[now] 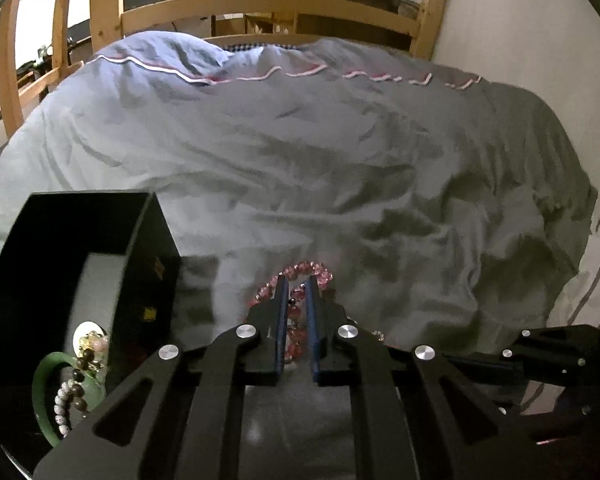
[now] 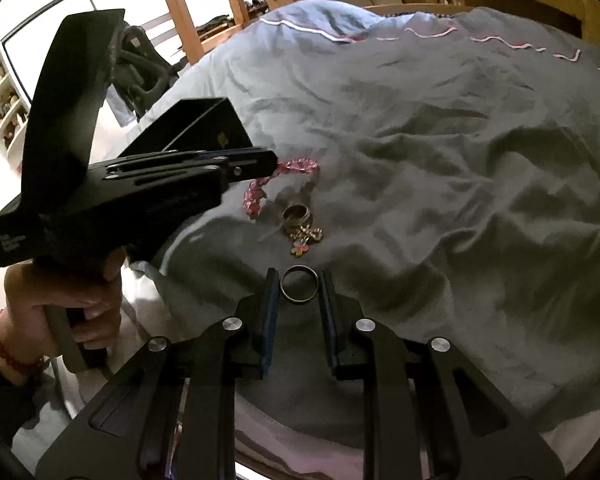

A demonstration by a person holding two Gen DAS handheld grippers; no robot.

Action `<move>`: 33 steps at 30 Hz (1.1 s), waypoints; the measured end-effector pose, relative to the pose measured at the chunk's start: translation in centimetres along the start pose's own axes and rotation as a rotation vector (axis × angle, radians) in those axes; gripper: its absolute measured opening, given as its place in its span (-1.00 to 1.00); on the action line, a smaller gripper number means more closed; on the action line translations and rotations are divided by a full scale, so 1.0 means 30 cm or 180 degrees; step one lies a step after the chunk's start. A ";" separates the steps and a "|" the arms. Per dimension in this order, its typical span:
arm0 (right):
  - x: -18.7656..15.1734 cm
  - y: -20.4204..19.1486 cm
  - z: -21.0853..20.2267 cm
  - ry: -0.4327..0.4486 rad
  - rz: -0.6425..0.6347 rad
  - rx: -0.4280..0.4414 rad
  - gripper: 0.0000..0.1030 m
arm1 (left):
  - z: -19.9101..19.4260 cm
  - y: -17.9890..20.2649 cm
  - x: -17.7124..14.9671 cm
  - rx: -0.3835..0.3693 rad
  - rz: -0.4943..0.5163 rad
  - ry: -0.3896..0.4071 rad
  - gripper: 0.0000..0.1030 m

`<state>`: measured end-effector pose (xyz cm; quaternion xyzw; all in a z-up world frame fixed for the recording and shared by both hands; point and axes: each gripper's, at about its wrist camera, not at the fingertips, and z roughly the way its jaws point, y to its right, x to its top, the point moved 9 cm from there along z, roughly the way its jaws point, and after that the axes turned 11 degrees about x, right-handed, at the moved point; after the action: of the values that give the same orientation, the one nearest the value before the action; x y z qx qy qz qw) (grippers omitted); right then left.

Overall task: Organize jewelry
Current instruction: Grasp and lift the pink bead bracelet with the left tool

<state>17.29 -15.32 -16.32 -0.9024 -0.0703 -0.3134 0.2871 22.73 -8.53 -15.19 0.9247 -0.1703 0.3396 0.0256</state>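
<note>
Left wrist view: the left gripper (image 1: 296, 282) is clamped on a pink beaded bracelet (image 1: 300, 276) at bottom centre, on the rumpled grey duvet (image 1: 300, 152). An open black box (image 1: 80, 264) at lower left holds more beaded bracelets (image 1: 76, 384).

Right wrist view: the right gripper (image 2: 299, 280) at bottom centre grips a thin metal ring (image 2: 299, 284) edge to edge. Just above lie a wider brass-coloured ring (image 2: 296, 216) and flower charms (image 2: 304, 240).

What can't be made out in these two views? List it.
- Left wrist view: the left gripper covers the near part of the pink bracelet and of the black box.
- Right wrist view: the charms beyond the ring are too small to identify.
- Right wrist view: whether the right gripper presses the ring is unclear.
</note>
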 end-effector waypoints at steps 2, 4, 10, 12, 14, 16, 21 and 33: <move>0.012 0.007 -0.017 0.0078 0.0015 0.0002 -0.60 | -0.013 -0.004 0.013 -0.0015 -0.0043 0.0038 -0.84; 0.026 0.011 -0.033 0.0159 0.0021 -0.0002 -0.60 | -0.028 -0.006 0.026 -0.0026 -0.0058 0.0074 -0.84; 0.042 0.015 -0.057 0.0273 0.0005 -0.0061 -0.60 | -0.095 -0.012 0.067 -0.0040 -0.0079 0.0228 -0.84; 0.049 0.014 -0.057 0.0279 -0.0012 -0.0091 -0.60 | -0.107 -0.011 0.076 -0.0037 -0.0085 0.0245 -0.84; 0.049 0.010 -0.061 0.0275 -0.0059 -0.0128 -0.60 | -0.119 -0.014 0.082 -0.0041 -0.0094 0.0254 -0.84; 0.051 0.009 -0.067 0.0266 -0.0106 -0.0170 -0.60 | -0.133 -0.018 0.086 -0.0042 -0.0102 0.0273 -0.84; 0.057 0.032 -0.086 0.0302 -0.0040 -0.0233 -0.60 | -0.134 -0.003 0.066 -0.0063 0.0054 0.0134 -0.74; 0.046 0.032 -0.072 0.0252 -0.0038 -0.0241 -0.60 | 0.085 0.037 -0.084 0.0090 0.0292 -0.0423 -0.71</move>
<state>17.53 -17.39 -14.56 -0.8991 -0.0524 -0.3530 0.2535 22.15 -9.23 -18.81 0.9367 -0.2090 0.2807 -0.0144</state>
